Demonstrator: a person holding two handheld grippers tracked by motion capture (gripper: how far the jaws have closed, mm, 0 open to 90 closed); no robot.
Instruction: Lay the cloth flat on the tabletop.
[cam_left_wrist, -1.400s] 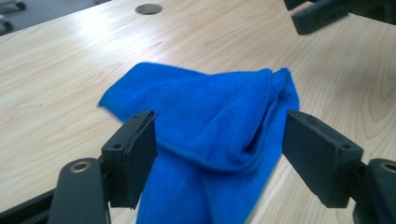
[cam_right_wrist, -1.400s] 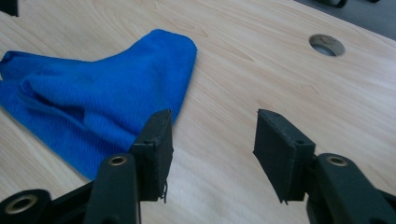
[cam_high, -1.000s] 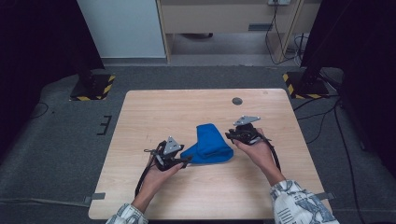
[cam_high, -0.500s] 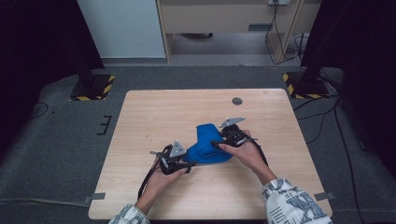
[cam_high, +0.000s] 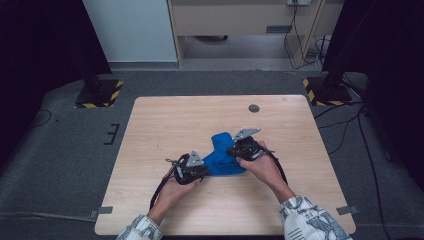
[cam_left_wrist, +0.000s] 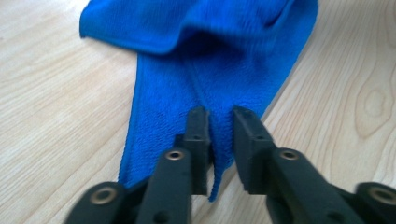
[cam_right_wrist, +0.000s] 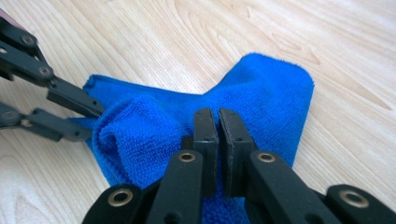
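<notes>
A blue cloth lies bunched near the middle of the wooden table. My left gripper is at its near left corner. In the left gripper view the jaws have just been closing and pinch a raised fold of the cloth near its corner. My right gripper comes in from the right, over the cloth's top. Its jaws have just closed to a thin slit on a gathered ridge of the cloth. The right gripper view also shows the left gripper clamping the cloth's far edge.
A dark round grommet sits in the table near its far edge. Bare wood surrounds the cloth on all sides. On the floor beyond stand two bases with yellow-black stripes, and cables run at the right.
My right gripper has moved left across the cloth toward the left gripper, and the cloth has bunched up narrower between them. The left hand has stayed almost in place.
</notes>
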